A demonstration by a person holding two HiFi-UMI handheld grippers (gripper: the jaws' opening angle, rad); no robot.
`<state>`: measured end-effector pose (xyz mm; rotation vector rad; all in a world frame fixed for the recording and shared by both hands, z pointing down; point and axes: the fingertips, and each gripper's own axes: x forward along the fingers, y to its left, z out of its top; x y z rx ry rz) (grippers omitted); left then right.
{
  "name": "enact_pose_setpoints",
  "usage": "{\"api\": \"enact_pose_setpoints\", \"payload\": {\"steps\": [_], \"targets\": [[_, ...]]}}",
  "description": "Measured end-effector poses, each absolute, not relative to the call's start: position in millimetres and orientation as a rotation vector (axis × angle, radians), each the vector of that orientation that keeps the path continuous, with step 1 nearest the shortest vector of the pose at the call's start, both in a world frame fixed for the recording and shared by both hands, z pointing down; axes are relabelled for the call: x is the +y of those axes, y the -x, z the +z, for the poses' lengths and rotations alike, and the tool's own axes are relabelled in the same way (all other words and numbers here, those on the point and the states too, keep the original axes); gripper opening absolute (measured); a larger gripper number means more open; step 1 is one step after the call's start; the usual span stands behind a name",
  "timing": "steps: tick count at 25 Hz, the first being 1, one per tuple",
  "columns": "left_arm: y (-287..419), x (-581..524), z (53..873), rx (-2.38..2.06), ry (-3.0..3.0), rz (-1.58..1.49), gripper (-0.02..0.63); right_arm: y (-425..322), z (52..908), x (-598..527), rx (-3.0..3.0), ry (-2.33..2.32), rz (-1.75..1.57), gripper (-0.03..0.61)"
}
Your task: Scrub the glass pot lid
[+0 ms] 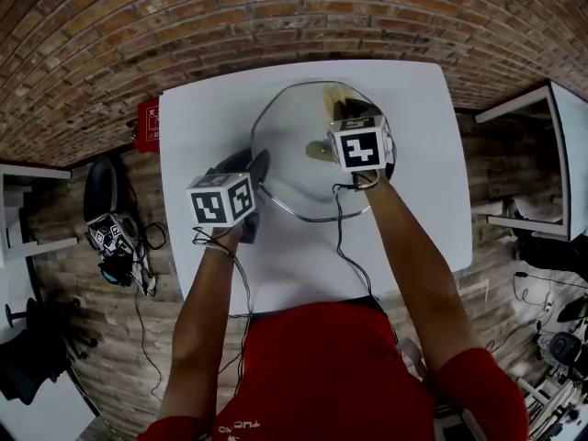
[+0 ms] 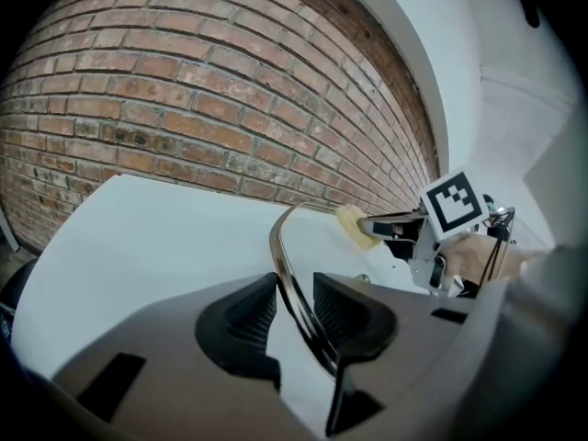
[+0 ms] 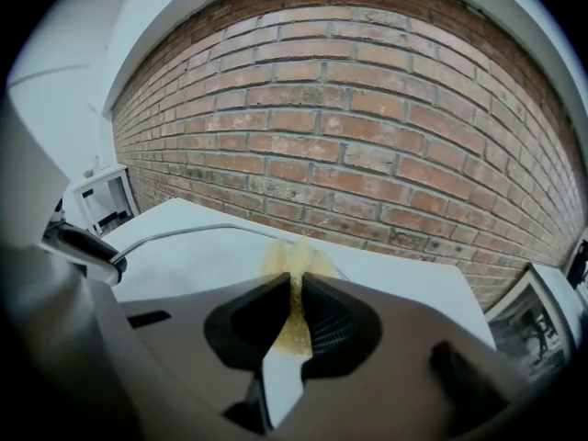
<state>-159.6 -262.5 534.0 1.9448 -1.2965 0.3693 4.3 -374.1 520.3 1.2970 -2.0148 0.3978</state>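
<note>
The glass pot lid (image 1: 294,127) lies on the white desk (image 1: 202,108), its rim clamped in our left tool (image 2: 294,315). Ahead and to the right of that one, our right tool (image 3: 292,315) is pinching a yellow sponge (image 3: 292,265) down over the glass. Looks like we're mid-scrub, but nothing shows how much is already clean, so most of it could still be left.

text: none legible | shirt print (image 1: 243,425) — too small to read

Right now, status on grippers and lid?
Left gripper clamps glass pot lid by its rim. Right gripper shut on sponge, over the lid. Nothing blocking.
</note>
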Motion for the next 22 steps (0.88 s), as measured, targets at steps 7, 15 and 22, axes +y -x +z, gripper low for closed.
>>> {"api": "enact_pose_setpoints", "payload": {"steps": [7, 15, 22], "targets": [[160, -262, 534, -1.299, -1.942, 0.37, 0.133, -9, 508, -358, -2.024, -1.324, 0.452, 0.054], [159, -261, 534, -1.303, -1.94, 0.364, 0.133, 105, 499, -287, -2.233, -1.036, 0.489, 0.054], [159, -262, 534, -1.303, -1.946, 0.373, 0.133, 109, 526, -275, -2.157, -0.981, 0.497, 0.054]]}}
